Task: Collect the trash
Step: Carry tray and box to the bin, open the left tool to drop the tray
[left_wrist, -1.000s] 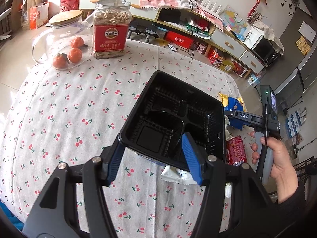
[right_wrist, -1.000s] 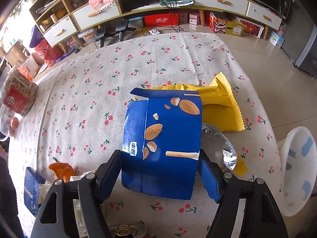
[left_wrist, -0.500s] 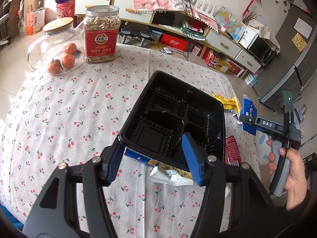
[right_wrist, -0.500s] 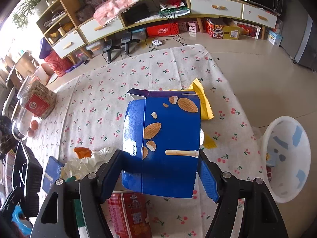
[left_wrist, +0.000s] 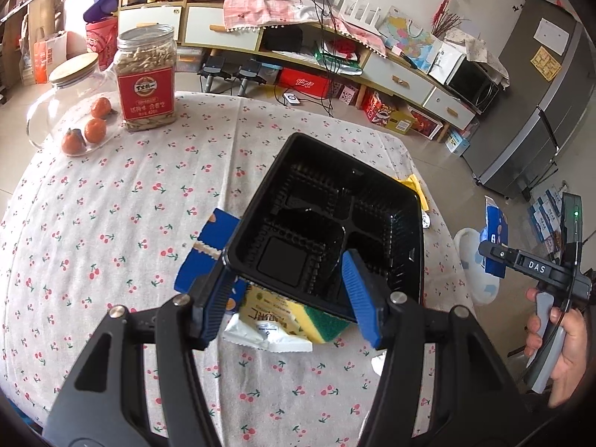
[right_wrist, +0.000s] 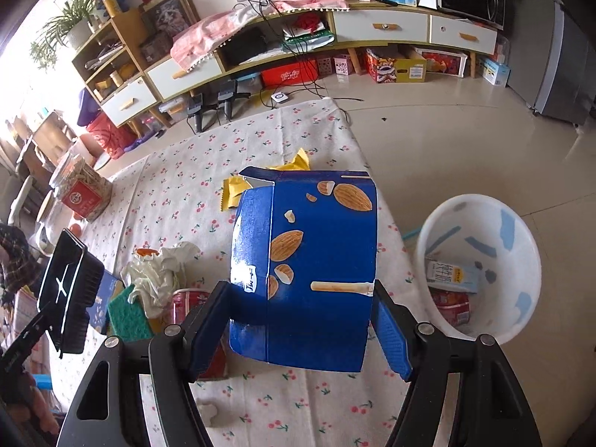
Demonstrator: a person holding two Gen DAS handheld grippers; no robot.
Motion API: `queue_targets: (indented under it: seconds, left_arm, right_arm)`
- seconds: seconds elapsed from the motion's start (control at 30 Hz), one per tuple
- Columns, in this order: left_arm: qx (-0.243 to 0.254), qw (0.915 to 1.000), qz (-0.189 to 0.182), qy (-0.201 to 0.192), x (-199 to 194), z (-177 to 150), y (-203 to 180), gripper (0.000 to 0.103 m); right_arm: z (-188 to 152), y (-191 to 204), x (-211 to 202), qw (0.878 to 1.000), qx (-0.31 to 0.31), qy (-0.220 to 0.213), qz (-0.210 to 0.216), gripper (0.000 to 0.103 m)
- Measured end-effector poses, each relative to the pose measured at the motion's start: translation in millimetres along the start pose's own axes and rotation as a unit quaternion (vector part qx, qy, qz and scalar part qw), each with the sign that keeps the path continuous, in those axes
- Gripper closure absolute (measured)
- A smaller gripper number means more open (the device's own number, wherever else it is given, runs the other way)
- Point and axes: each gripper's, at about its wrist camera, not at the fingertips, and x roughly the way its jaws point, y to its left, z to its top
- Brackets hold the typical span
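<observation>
the right gripper (right_wrist: 300, 329) has its jaws clamped on a blue box (right_wrist: 305, 260), held upright with its long axis pointing away from the camera and its torn top flap farthest, above the table (right_wrist: 260, 409) edge beside the white bin (right_wrist: 480, 272). the left gripper (left_wrist: 288, 298) grasps a black tray (left_wrist: 331, 231) by its near rim, open side up; the tray hides part of a sponge (left_wrist: 324, 320) and wrappers beneath.
</observation>
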Motion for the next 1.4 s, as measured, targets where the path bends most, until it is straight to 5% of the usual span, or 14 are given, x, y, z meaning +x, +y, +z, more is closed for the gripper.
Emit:
queue_targets:
  seconds: [0.6,1.4]
  left_arm:
    - [0.062,0.9975,-0.033,0.006,20,-4,-80,0.043]
    - [0.184,0.9742,-0.108,0.074,134,-25,-288,0.042]
  right_arm:
    - [-42,-107,-54,0.998,0.050,-0.019,-0.030,0.029]
    - [-67,-229,-85,0.981,0.185,-0.041,-0.049,0.029]
